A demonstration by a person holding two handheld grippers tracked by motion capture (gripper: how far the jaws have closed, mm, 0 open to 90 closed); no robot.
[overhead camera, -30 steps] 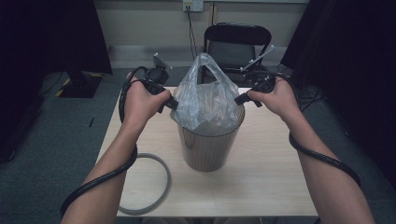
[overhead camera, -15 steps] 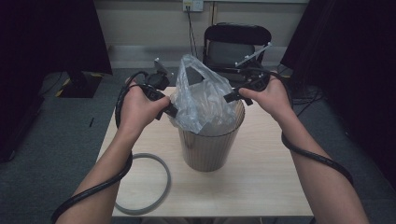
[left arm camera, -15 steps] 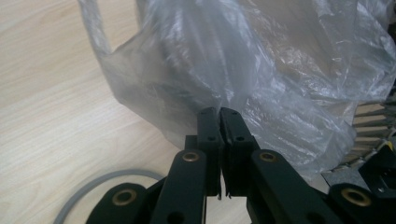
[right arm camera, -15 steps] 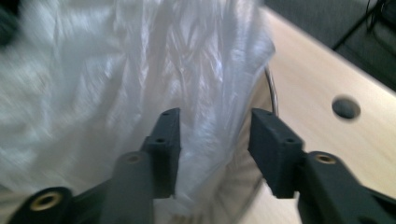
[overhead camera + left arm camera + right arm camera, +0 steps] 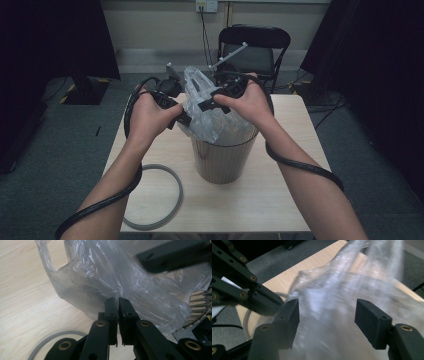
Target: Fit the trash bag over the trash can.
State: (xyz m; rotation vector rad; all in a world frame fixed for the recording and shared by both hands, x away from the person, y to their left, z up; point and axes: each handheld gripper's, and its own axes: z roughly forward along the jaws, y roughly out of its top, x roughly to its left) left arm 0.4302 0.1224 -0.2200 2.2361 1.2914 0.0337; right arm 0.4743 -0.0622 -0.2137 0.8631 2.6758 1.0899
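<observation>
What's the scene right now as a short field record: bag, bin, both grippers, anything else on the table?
bag: clear plastic bag, bunched above the bin mouth
bin: brown ribbed bin, upright on the table
left gripper: jaws shut on the bag's film
right gripper: jaws open, bag between them
other: grey ring flat on the table, left of the bin

A grey ring [image 5: 155,195] lies flat on the wooden desk [image 5: 240,205]; a black folding chair [image 5: 257,47] stands behind it.

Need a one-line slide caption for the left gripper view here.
Left gripper pinches the clear plastic bag above the wooden table.
</observation>
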